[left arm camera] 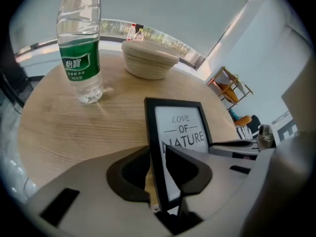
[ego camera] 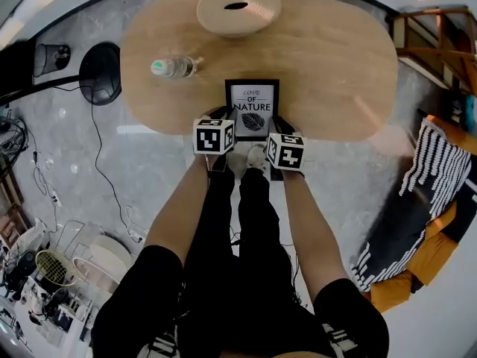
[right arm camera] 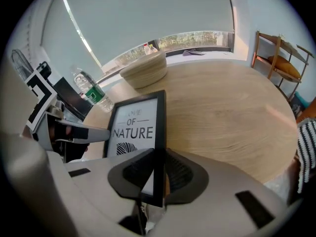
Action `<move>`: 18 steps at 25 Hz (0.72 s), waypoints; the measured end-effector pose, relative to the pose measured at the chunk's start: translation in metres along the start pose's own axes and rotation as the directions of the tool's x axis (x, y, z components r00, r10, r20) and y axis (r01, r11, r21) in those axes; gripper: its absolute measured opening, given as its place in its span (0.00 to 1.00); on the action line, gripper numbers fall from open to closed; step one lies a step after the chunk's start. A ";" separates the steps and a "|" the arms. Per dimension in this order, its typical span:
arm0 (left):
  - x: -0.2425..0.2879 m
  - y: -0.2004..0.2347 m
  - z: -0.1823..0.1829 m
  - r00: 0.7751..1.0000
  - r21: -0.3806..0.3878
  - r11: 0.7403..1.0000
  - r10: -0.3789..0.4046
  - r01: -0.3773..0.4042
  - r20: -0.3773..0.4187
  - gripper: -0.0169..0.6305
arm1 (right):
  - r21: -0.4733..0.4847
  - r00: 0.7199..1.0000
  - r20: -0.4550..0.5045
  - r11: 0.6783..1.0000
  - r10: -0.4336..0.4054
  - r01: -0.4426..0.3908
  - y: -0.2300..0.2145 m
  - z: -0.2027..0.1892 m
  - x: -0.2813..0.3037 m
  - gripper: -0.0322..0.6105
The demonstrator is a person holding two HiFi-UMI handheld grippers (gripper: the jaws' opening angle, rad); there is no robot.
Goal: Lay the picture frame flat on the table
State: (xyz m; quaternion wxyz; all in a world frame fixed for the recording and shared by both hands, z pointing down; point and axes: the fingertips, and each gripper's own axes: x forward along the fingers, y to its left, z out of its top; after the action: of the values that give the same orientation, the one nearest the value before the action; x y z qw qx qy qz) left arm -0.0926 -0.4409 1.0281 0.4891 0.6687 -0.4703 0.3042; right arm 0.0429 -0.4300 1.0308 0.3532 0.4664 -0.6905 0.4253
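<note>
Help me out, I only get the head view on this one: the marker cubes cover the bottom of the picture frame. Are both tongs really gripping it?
Observer: The left one is. The left gripper view shows the left tongs closed on the left edge of the picture frame.
Operator: And the right?
Observer: The right gripper view shows the right tongs clamped on the frame's right edge.
Operator: From above I can't tell whether the bottle is lying down.
Observer: The water bottle stands upright in the left gripper view. It has a green label and is well clear of the frame.
</note>
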 end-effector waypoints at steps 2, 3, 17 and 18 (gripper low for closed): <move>0.004 0.006 0.005 0.999 0.049 0.998 0.042 -0.043 0.016 0.20 | -0.012 1.000 0.001 1.000 -0.011 0.011 0.000 0.002 0.006 0.18; 0.004 0.008 0.006 0.998 0.068 0.996 0.053 -0.054 0.025 0.20 | -0.013 1.000 0.010 1.000 -0.014 0.014 0.000 0.004 0.007 0.18; -0.142 -0.039 0.075 0.968 0.132 0.989 0.029 -0.064 0.250 0.21 | -0.078 0.963 0.269 0.997 0.024 -0.003 0.054 0.085 -0.124 0.18; -0.164 -0.049 0.084 0.960 0.143 0.988 0.023 -0.066 0.280 0.20 | -0.091 0.952 0.304 0.996 0.033 -0.005 0.063 0.097 -0.145 0.17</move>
State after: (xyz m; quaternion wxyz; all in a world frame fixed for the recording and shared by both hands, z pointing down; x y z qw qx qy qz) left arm -0.1130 -0.4620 0.8401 0.3594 0.7289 -0.5248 0.2532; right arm 0.0207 -0.4565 0.8481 0.2586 0.5036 -0.7595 0.3205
